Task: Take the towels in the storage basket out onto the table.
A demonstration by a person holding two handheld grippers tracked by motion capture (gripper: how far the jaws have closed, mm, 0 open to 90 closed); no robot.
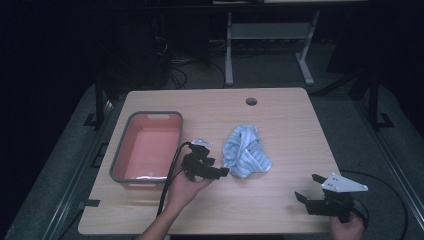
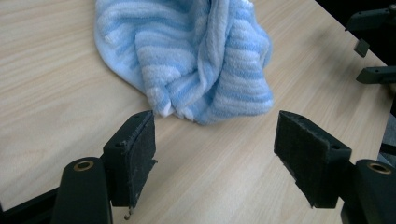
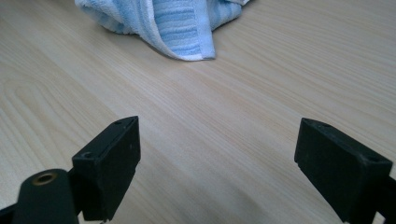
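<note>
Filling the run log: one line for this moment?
left gripper: open, nearing towel | right gripper: open, apart | bin: left of towel

My left gripper (image 1: 220, 172) sits in my upturned left hand (image 1: 184, 191), jaws spread wide and empty, while my right gripper (image 1: 309, 188), jaws likewise parted, rests low in my right hand (image 1: 347, 229).

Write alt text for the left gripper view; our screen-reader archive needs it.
A crumpled blue-and-white striped towel lies on a light wooden table, just ahead of the left claw, whose two black jaws stand open with bare tabletop between them, not touching the cloth. Parts of the other claw show at the right edge.
</note>
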